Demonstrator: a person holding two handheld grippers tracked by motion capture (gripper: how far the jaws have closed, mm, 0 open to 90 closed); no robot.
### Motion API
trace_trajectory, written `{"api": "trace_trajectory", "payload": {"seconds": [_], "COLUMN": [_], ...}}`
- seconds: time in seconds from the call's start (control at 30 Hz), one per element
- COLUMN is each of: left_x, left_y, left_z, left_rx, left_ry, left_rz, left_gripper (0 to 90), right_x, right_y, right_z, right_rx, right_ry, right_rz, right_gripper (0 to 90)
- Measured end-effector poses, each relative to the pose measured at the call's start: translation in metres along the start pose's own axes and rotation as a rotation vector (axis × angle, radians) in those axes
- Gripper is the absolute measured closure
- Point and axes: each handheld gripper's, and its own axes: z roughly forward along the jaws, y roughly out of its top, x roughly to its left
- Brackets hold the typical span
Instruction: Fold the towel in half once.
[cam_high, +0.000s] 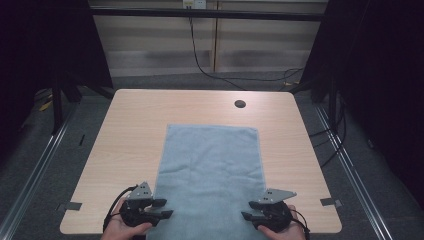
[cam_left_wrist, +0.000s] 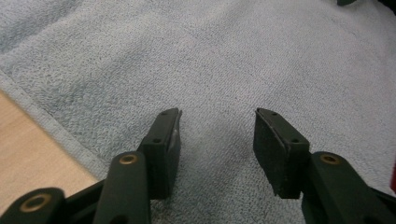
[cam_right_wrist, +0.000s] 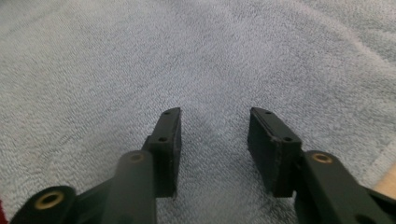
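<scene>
A light blue-grey towel (cam_high: 210, 170) lies flat along the middle of the wooden table (cam_high: 130, 130), reaching its near edge. My left gripper (cam_high: 164, 208) sits at the towel's near left corner, jaws open over the cloth (cam_left_wrist: 219, 56) with nothing between them; the towel's hem and bare wood show at the left of the left gripper view. My right gripper (cam_high: 247, 210) sits at the near right corner, also open just above the terry surface (cam_right_wrist: 196, 60). In each gripper view the jaws, left gripper (cam_left_wrist: 217, 114) and right gripper (cam_right_wrist: 214, 112), stand apart.
A round cable hole (cam_high: 240, 104) is near the table's far edge. Bare wood flanks the towel on both sides. Black curtains and frame rails surround the table; cables trail on the floor behind it.
</scene>
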Motion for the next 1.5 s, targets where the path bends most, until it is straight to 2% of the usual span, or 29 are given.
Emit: {"api": "trace_trajectory", "payload": {"seconds": [0.1, 0.13, 0.17, 0.23, 0.3, 0.37, 0.4, 0.47, 0.5, 0.53, 0.6, 0.63, 0.7, 0.77, 0.87, 0.93, 0.97, 1.0, 1.03, 1.1, 1.17, 1.3, 1.4, 1.5], "left_x": [0.003, 0.006, 0.010, 0.017, 0.025, 0.033, 0.035, 0.039, 0.039, 0.039, 0.039, 0.039, 0.038, 0.036, 0.036, 0.039, 0.040, 0.040, 0.040, 0.040, 0.040, 0.039, 0.032, 0.023], "left_y": [0.012, 0.017, 0.020, 0.028, 0.036, 0.040, 0.041, 0.040, 0.038, 0.037, 0.035, 0.034, 0.033, 0.032, 0.032, 0.032, 0.032, 0.032, 0.032, 0.031, 0.031, 0.031, 0.030, 0.024], "left_z": [0.004, 0.006, 0.009, 0.014, 0.020, 0.026, 0.029, 0.035, 0.036, 0.035, 0.034, 0.034, 0.032, 0.031, 0.032, 0.031, 0.031, 0.030, 0.030, 0.031, 0.031, 0.030, 0.026, 0.022], "left_rx": [-0.025, -0.034, -0.045, -0.052, -0.060, -0.064, -0.054, -0.030, -0.043, -0.043, -0.047, -0.050, -0.036, -0.037, -0.041, -0.045, -0.044, -0.045, -0.045, -0.045, -0.046, -0.041, -0.010, 0.000], "left_ry": [0.000, 0.001, 0.000, 0.042, 0.035, 0.048, 0.061, 0.082, 0.082, 0.079, 0.067, 0.063, 0.053, 0.055, 0.052, 0.035, 0.029, 0.024, 0.023, 0.029, 0.030, 0.020, 0.008, -0.006], "left_rz": [0.007, 0.011, 0.000, -0.008, -0.030, -0.030, -0.031, -0.009, 0.014, 0.009, 0.008, 0.010, 0.024, 0.032, 0.029, 0.012, 0.007, 0.006, 0.006, 0.011, 0.008, -0.004, 0.008, 0.004], "left_gripper": [47.5, 47.1, 47.1, 46.6, 46.0, 46.0, 45.9, 45.9, 45.7, 45.7, 45.5, 45.3, 45.3, 45.3, 45.3, 45.4, 45.6, 45.6, 45.6, 45.6, 45.5, 45.6, 46.2, 46.1], "right_x": [-0.011, -0.015, -0.020, -0.032, -0.046, -0.061, -0.069, -0.083, -0.090, -0.097, -0.106, -0.111, -0.119, -0.127, -0.135, -0.142, -0.148, -0.153, -0.156, -0.157, -0.158, -0.151, -0.146, -0.138], "right_y": [0.008, 0.013, 0.019, 0.030, 0.042, 0.054, 0.060, 0.072, 0.076, 0.081, 0.089, 0.092, 0.101, 0.107, 0.117, 0.122, 0.124, 0.124, 0.123, 0.120, 0.116, 0.107, 0.104, 0.099], "right_z": [-0.002, -0.003, -0.003, -0.003, -0.001, 0.003, 0.005, 0.012, 0.017, 0.022, 0.033, 0.038, 0.047, 0.052, 0.060, 0.062, 0.063, 0.066, 0.070, 0.079, 0.085, 0.087, 0.084, 0.078], "right_rx": [-0.053, -0.067, -0.073, -0.089, -0.099, -0.107, -0.105, -0.103, -0.109, -0.115, -0.121, -0.117, -0.087, -0.071, -0.044, -0.046, -0.060, -0.085, -0.075, -0.008, 0.017, -0.019, -0.013, -0.001], "right_ry": [0.019, 0.020, 0.008, -0.007, -0.036, -0.040, -0.053, -0.059, -0.047, -0.030, -0.050, -0.044, -0.086, -0.092, -0.162, -0.214, -0.229, -0.211, -0.215, -0.264, -0.270, -0.297, -0.288, -0.274], "right_rz": [0.046, 0.046, 0.038, 0.042, 0.036, 0.041, 0.043, 0.061, 0.080, 0.112, 0.132, 0.137, 0.130, 0.132, 0.105, 0.108, 0.139, 0.183, 0.181, 0.157, 0.156, 0.130, 0.130, 0.118], "right_gripper": [49.2, 49.2, 49.1, 48.8, 48.1, 47.7, 47.4, 46.0, 45.0, 44.2, 43.8, 43.8, 43.6, 43.9, 47.1, 47.0, 46.2, 46.5, 47.0, 46.5, 45.8, 49.2, 50.0, 49.9]}}
